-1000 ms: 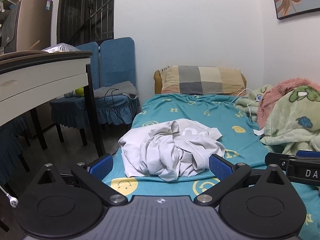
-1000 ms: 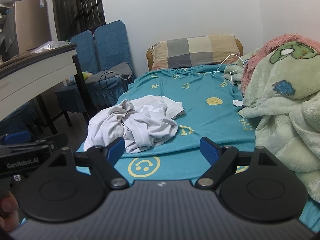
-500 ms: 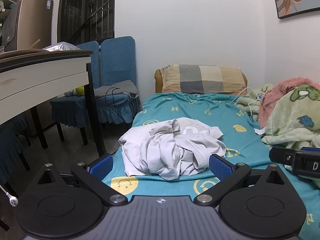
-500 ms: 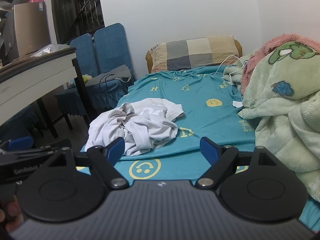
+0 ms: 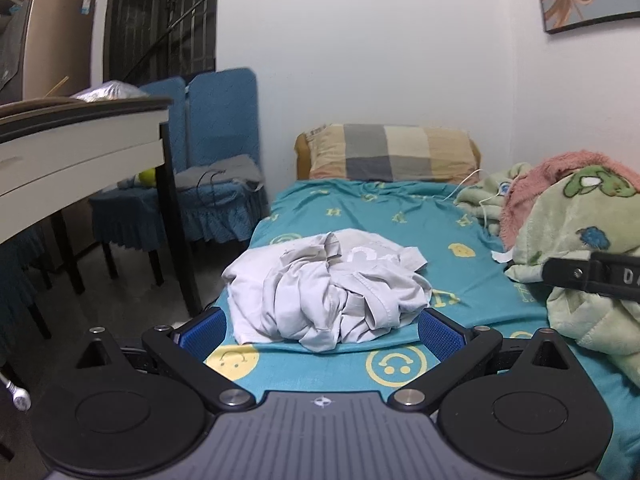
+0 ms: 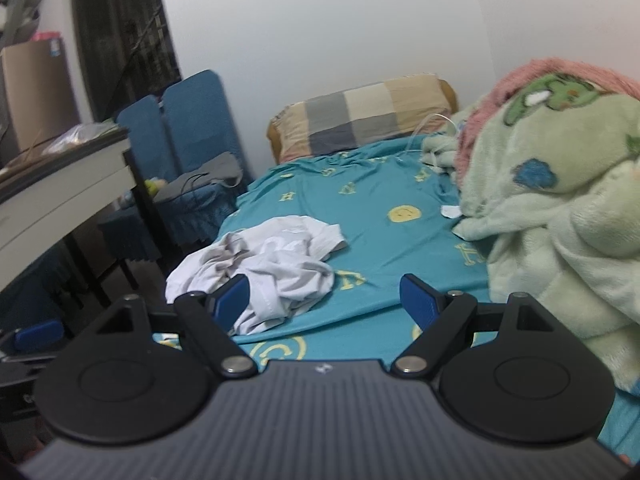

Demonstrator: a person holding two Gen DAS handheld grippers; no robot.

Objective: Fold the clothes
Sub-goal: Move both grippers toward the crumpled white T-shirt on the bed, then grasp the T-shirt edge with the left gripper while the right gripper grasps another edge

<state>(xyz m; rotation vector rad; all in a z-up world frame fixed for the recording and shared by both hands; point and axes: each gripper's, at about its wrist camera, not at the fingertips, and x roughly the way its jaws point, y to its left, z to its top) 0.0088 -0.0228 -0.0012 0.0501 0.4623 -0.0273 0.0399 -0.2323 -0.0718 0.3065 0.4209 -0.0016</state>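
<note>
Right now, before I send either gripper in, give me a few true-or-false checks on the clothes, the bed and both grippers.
1. The white garment lies crumpled in a heap on the teal sheet. True.
2. The left gripper is shut on the garment. False: its jaws stand wide apart and hold nothing.
3. The right gripper is open. True.
4. The checked pillow lies on top of the garment. False: it sits at the far end of the bed, apart from it.
5. A green fleece blanket is bunched along the bed's right side. True.
</note>
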